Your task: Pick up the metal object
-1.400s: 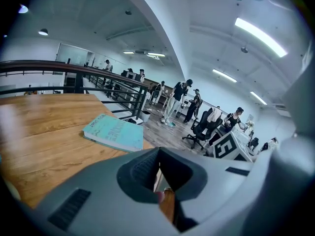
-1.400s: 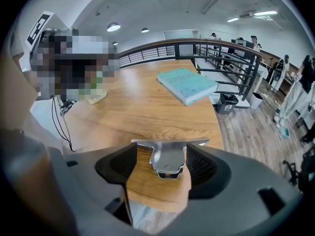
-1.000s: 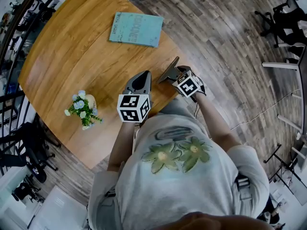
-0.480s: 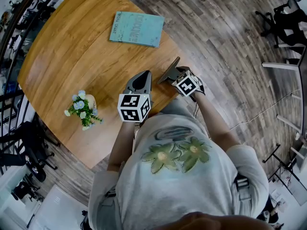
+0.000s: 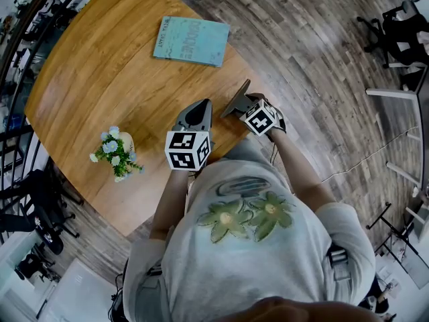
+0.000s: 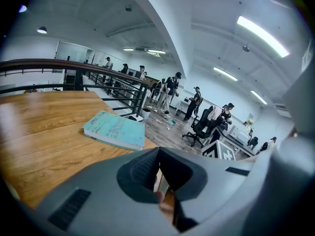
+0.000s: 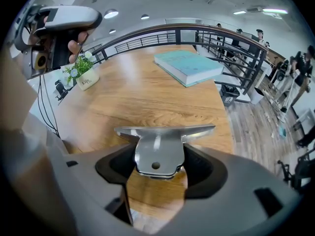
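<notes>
The metal object, a shiny grey bracket with a flat crossbar and a small hole, is clamped between the pads of my right gripper. In the head view the same metal object sticks up from the right gripper above the near right edge of the round wooden table. Beside it on the left, my left gripper hovers over the table with its jaws together and nothing between them. The left gripper shows only a thin slit between its pads.
A teal book lies at the table's far edge, also visible as the book and the book. A small pot of flowers stands on the left. Railing borders the table; office chairs stand far right.
The right gripper with the metal object has shifted very slightly to the left. Nothing else has moved.
</notes>
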The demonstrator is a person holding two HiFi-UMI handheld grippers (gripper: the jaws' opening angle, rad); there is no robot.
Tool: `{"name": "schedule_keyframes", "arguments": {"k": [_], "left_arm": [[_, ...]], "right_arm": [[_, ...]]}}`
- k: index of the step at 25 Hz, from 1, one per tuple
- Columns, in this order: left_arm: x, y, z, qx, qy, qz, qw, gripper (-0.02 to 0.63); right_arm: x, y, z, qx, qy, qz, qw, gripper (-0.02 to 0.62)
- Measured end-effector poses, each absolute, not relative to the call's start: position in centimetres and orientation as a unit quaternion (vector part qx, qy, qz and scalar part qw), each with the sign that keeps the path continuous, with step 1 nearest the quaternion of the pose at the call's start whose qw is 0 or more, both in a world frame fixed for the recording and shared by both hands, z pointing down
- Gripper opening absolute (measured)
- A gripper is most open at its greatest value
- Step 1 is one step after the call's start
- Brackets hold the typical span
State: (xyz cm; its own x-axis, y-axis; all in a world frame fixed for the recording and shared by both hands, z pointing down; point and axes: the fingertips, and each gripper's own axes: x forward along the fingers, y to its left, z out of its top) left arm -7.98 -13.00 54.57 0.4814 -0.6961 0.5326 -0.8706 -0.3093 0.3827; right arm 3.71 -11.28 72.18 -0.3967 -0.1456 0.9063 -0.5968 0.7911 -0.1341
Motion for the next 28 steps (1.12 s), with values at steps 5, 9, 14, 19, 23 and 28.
{"name": "schedule_keyframes", "arguments": {"k": [5, 9, 14, 19, 23, 28], "left_arm": [[-7.9, -12.8, 54.5, 0.797, -0.493, 0.136, 0.322, 0.015], [-8.0, -12.7, 54.5, 0.796, -0.495, 0.138, 0.321, 0.015], [-8.1, -12.4, 54.5, 0.796, -0.496, 0.14, 0.318, 0.015], [-8.0, -12.2, 54.4, 0.797, -0.497, 0.141, 0.315, 0.015], [-8.2, -12.2, 54.4, 0.796, -0.499, 0.142, 0.312, 0.015], [-8.5, -11.9, 54.4, 0.794, -0.503, 0.143, 0.309, 0.015]], "right_arm": [[3.8, -11.2, 72.3, 0.231, -0.803, 0.224, 0.501, 0.295], [3.8, -11.3, 72.2, 0.232, -0.806, 0.224, 0.497, 0.293], [3.7, -11.2, 72.0, 0.228, -0.807, 0.221, 0.498, 0.291], [3.8, -11.0, 71.5, 0.232, -0.812, 0.222, 0.487, 0.29], [4.0, -11.0, 70.4, 0.24, -0.811, 0.222, 0.485, 0.29], [3.6, -11.3, 69.9, 0.243, -0.82, 0.214, 0.472, 0.288]]}}
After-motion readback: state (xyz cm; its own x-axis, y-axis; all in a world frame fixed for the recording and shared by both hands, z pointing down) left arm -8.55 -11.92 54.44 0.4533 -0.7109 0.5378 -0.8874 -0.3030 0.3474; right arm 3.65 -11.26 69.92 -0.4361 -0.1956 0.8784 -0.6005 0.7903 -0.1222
